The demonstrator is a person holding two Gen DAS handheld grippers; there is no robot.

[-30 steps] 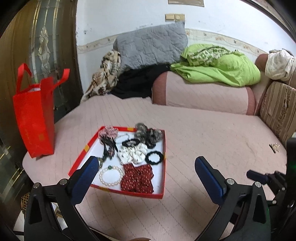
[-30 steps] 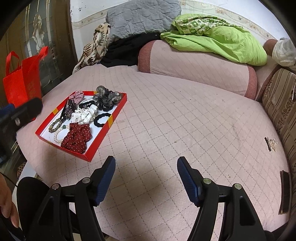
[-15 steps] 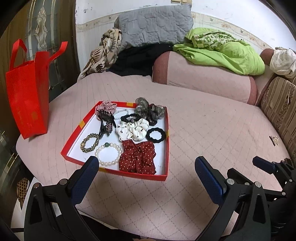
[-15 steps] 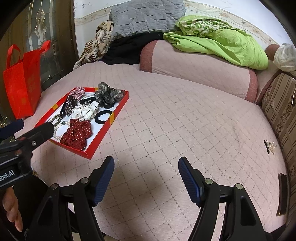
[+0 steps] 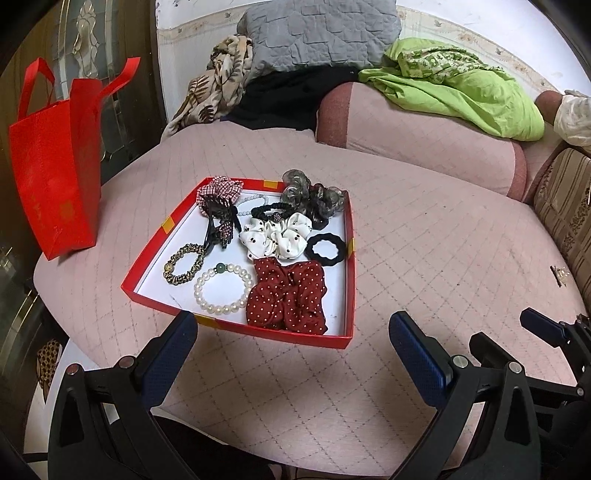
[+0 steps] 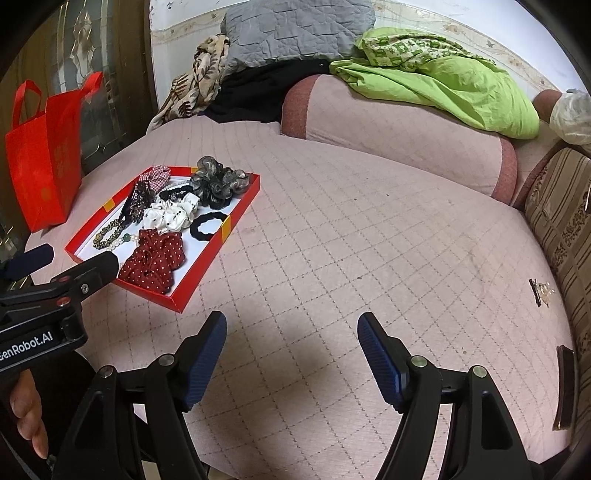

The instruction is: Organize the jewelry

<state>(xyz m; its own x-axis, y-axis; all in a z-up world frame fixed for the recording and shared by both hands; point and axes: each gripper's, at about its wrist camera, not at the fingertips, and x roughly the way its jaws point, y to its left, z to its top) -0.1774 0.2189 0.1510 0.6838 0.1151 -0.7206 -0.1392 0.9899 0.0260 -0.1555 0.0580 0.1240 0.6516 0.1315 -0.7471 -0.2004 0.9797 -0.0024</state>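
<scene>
A shallow red tray [image 5: 349, 258] of jewelry and hair accessories lies on a pink quilted bed [image 5: 424, 240], near the bed's left edge, where a red tote bag [image 5: 55, 177] stands just beyond the tray. Inside the tray, a pearl bracelet [image 5: 221, 288] sits at the near rim beside a dark red polka-dot scrunchie [image 5: 288, 295]; a white spotted scrunchie [image 5: 277, 234] and a black hair tie [image 5: 327, 249] lie behind them, a grey scrunchie [image 5: 310, 195] at the far right corner, a checked scrunchie [image 5: 219, 190] at the far left.

The left tool [image 5: 291, 336] hangs over the tray's near rim, its blue-padded fingers wide apart with nothing between them. The right tool [image 6: 291, 343] is likewise spread and empty, over bare quilt to the right of the tray, whose near right corner lies just ahead of its left finger.

The bed's middle and right half are open quilt. A bolster [image 6: 406, 140] under a green blanket [image 6: 443, 85] closes the far edge, with a grey pillow [image 5: 321, 33] at the far left corner; a striped cushion [image 6: 561, 221] lines the right edge.

Only the right wrist view shows the dark flat object [image 6: 563, 387] at the bed's near right edge and the person's fingers [image 6: 29, 421] behind the left tool. Both views show a small hair clip [image 6: 539, 291] near the right edge.
</scene>
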